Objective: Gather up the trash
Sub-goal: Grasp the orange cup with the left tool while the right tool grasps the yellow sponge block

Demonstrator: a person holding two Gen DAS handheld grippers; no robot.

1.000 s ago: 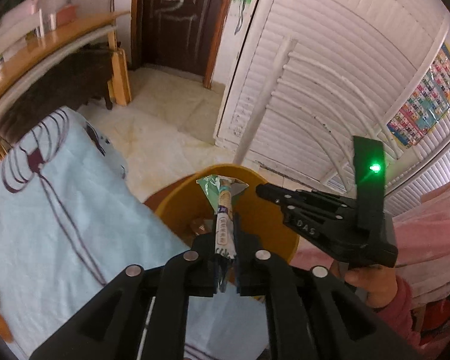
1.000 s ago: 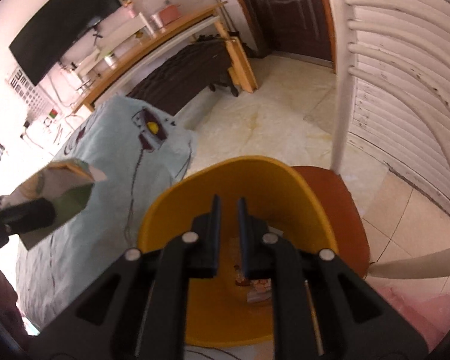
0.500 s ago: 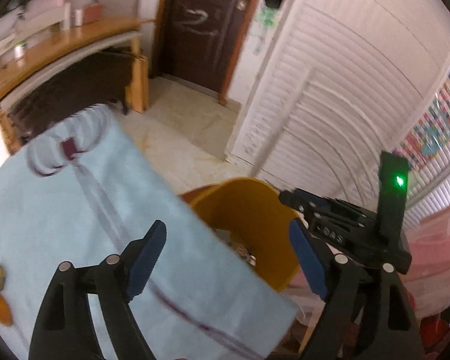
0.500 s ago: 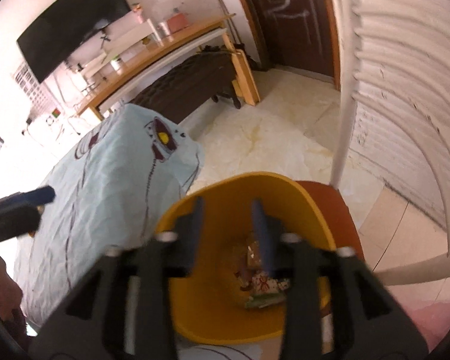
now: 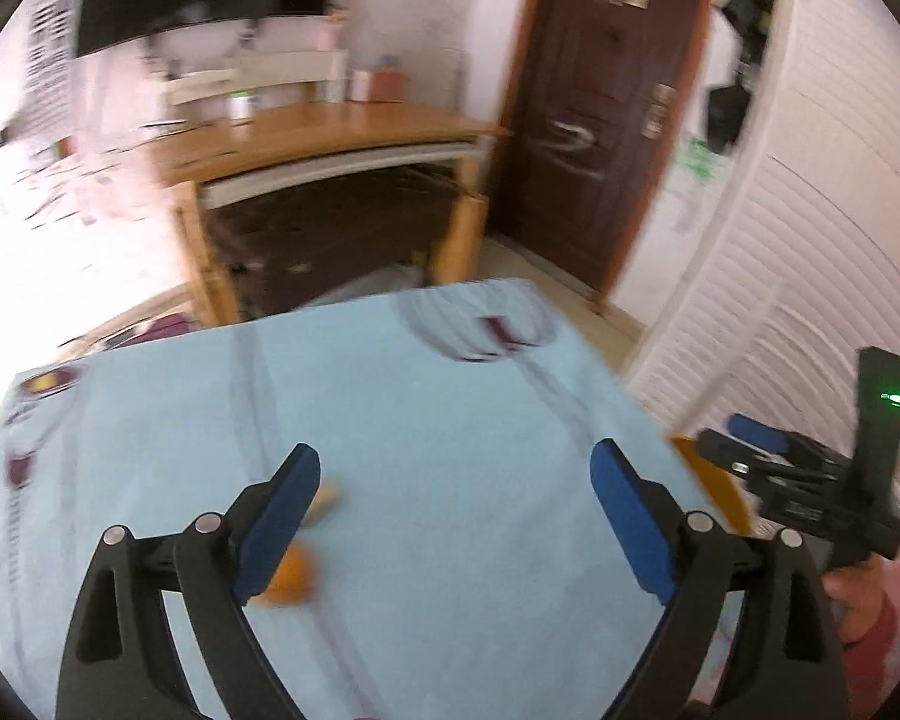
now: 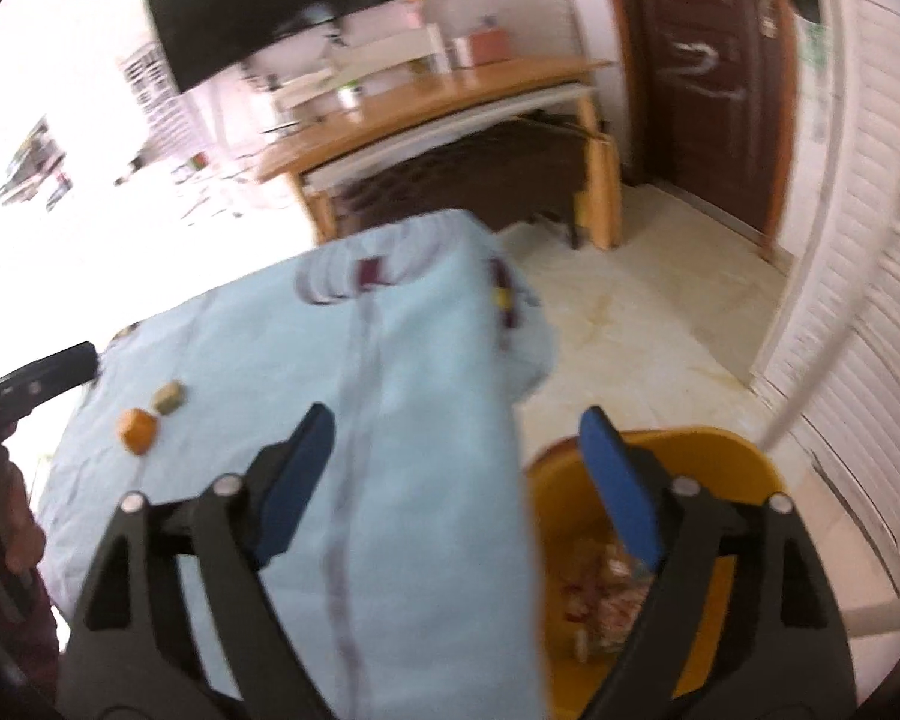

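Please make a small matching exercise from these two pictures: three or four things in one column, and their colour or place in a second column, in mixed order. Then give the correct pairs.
Things:
1. bin
2. tablecloth
3. orange scrap
4. door

Descriptions:
A. dark brown, at the back of the room
B. light blue with dark red lines
C. yellow, wrappers inside
D. lying on the cloth beside a greenish scrap

Pairs: 1-C, 2-B, 3-D, 4-A

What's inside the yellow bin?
Inside the yellow bin lies a pile of crumpled wrappers at the bottom. The right gripper's finger covers part of the pile, and the blue tablecloth hides the bin's left side.
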